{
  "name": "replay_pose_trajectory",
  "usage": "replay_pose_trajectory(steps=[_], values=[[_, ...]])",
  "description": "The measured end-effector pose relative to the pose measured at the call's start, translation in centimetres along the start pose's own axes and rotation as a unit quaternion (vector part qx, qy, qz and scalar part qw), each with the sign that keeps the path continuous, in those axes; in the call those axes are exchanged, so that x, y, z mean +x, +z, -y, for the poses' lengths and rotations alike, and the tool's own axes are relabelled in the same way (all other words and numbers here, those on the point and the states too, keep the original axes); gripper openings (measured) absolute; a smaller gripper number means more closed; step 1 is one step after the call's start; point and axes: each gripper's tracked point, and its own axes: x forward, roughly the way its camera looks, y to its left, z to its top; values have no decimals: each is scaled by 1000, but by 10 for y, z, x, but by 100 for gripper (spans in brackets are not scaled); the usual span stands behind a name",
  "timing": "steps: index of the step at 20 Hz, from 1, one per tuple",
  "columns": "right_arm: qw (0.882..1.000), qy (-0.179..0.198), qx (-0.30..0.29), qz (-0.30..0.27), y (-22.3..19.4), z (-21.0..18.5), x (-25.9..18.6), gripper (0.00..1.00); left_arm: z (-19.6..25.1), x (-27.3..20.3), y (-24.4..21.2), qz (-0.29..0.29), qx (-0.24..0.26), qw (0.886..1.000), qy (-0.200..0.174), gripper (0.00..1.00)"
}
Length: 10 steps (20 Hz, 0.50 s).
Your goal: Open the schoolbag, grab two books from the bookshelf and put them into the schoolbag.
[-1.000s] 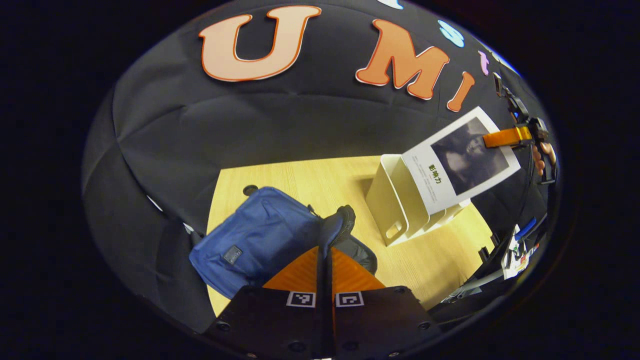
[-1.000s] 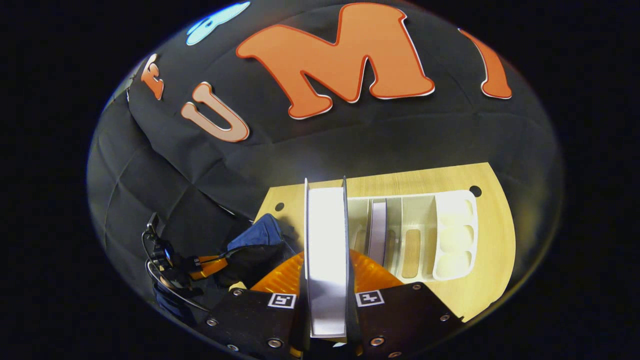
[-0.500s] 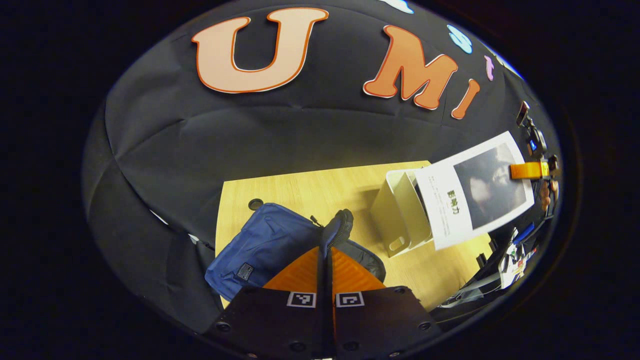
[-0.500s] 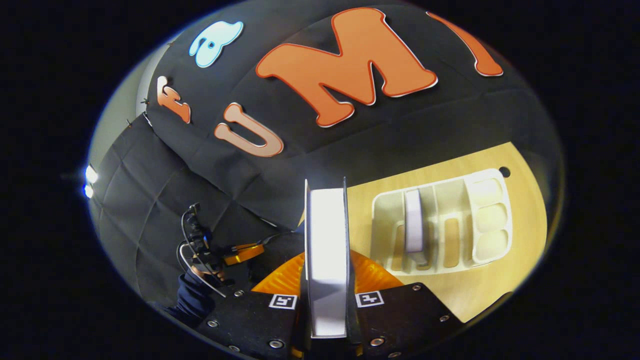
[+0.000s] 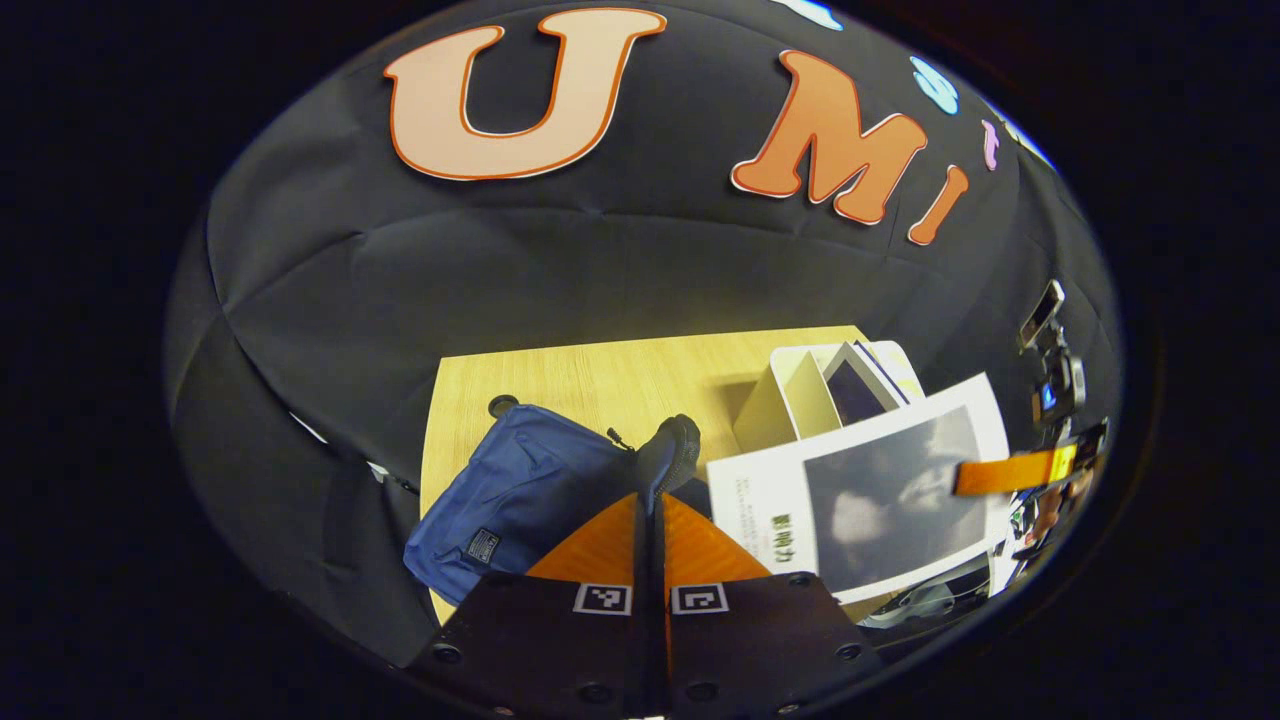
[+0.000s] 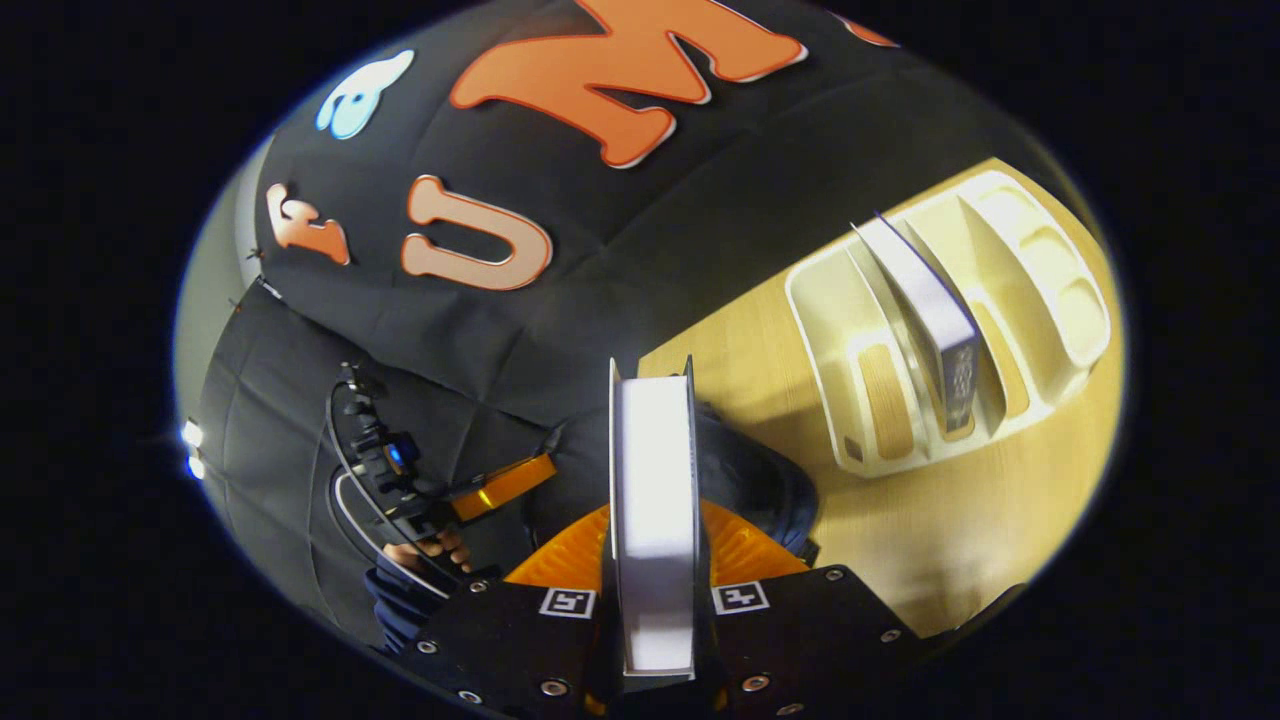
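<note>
Blue schoolbag (image 5: 520, 485) open; white book (image 5: 870, 495) above it.

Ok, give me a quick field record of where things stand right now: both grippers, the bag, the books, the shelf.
left gripper: shut on the schoolbag's flap, holding the opening up
right gripper: shut on a book, carried above the bag's mouth
schoolbag: blue, lying on the wooden table, unzipped
book in hand: white cover with a dark picture in the left gripper view, not yet in the bag
bookshelf: white divider rack on the table
second book: standing tilted in a rack slot
</note>
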Motion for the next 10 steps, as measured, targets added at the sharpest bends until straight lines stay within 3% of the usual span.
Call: replay_pose_trajectory(steps=[4, 10], values=[[998, -20, 51, 9, -27, 8, 45, 27, 7, 2, -2, -4, -6, 1000, -10, 0], [996, -39, 80, 22, -55, 7, 107, 28, 14, 1, -4, -5, -4, 1000, -20, 1]])
